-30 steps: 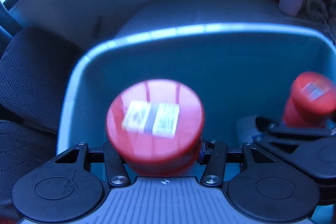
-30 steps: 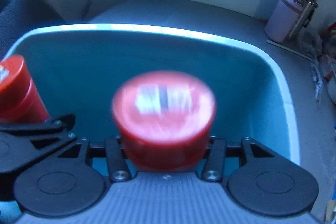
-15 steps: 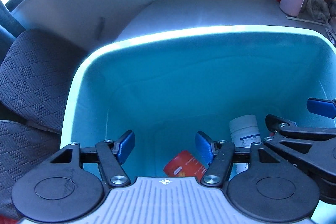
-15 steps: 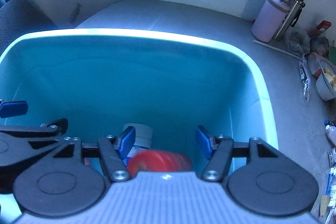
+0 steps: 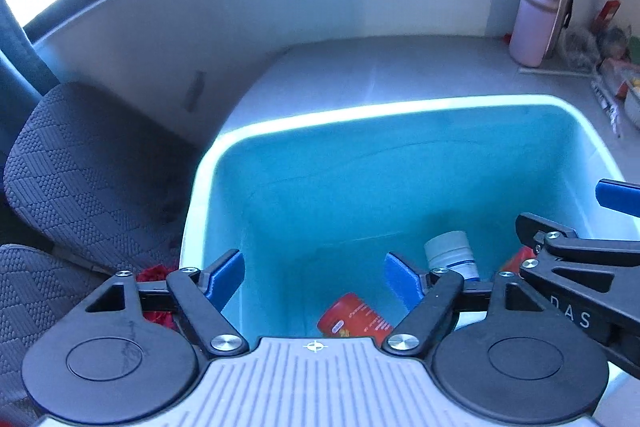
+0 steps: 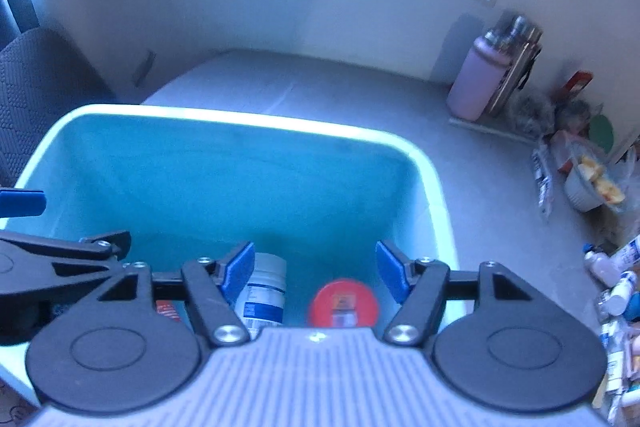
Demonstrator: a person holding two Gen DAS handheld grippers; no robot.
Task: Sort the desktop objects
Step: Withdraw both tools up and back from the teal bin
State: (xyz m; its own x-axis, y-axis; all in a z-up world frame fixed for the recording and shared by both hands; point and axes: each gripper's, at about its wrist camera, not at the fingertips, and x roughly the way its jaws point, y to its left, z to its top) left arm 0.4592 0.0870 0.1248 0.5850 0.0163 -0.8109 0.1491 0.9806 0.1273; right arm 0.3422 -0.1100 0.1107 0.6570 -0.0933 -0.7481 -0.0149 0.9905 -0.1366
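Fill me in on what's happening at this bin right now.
A person holds a gripper in each hand over a teal bin on a desk, sorting items into it. Both the left gripper and the right gripper are open and empty; their jaws have just been opening. Two red containers lie on the bin's floor, one below the left gripper, one below the right, beside a white bottle.
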